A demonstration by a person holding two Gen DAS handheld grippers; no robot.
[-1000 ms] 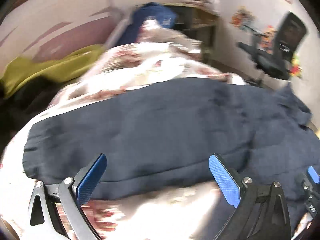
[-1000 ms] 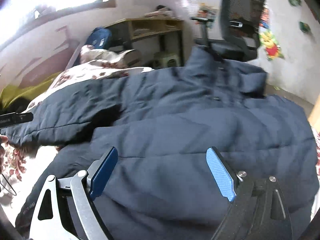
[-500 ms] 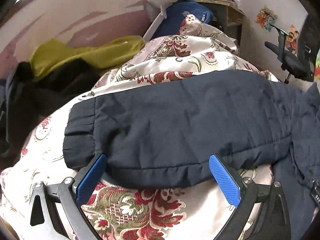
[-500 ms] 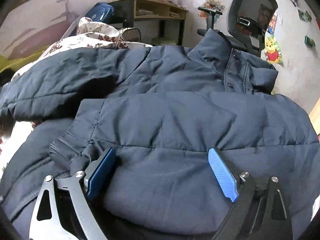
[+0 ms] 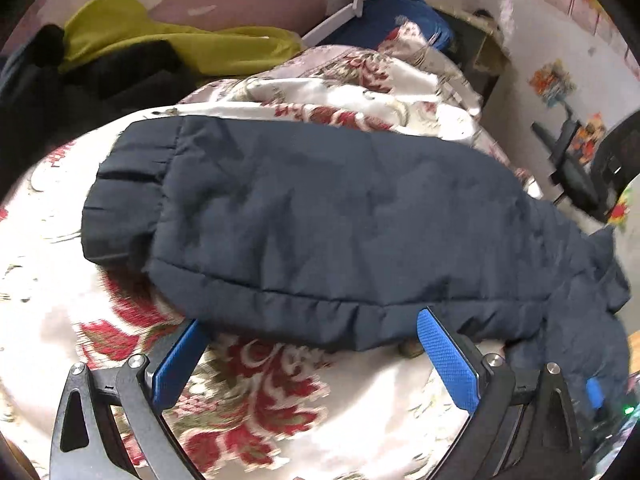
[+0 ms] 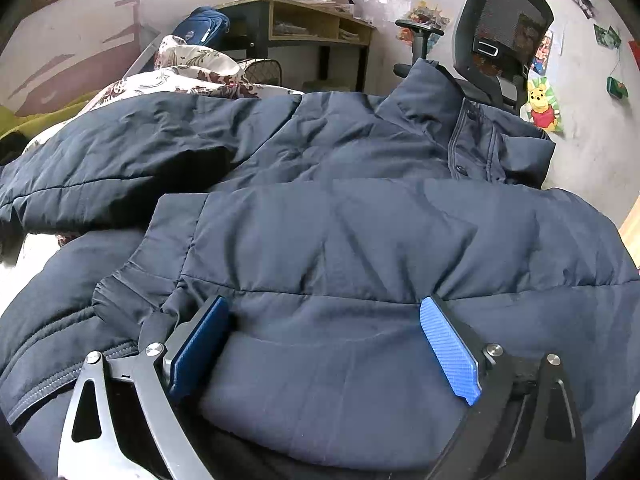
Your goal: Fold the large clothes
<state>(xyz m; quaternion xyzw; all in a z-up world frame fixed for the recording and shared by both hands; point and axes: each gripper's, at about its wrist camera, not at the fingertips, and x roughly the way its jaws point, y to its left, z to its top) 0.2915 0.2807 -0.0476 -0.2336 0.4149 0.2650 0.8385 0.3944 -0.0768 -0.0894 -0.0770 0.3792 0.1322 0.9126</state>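
Note:
A dark navy padded jacket lies on a bed with a floral cover. In the right wrist view one sleeve is folded across the body, and the collar points away. In the left wrist view the other sleeve stretches out flat, its cuff at the left. My left gripper is open at the near edge of that sleeve. My right gripper is open, its fingers pressed onto the folded sleeve with a fabric ridge between them.
A black office chair and a wooden desk stand behind the bed. A blue bag sits by the headboard. Yellow-green cloth and dark clothes lie at the bed's far left.
The left gripper has swung left along the outstretched sleeve, so the cuff has come into view. The right gripper has moved down onto the folded sleeve. Both stayed open.

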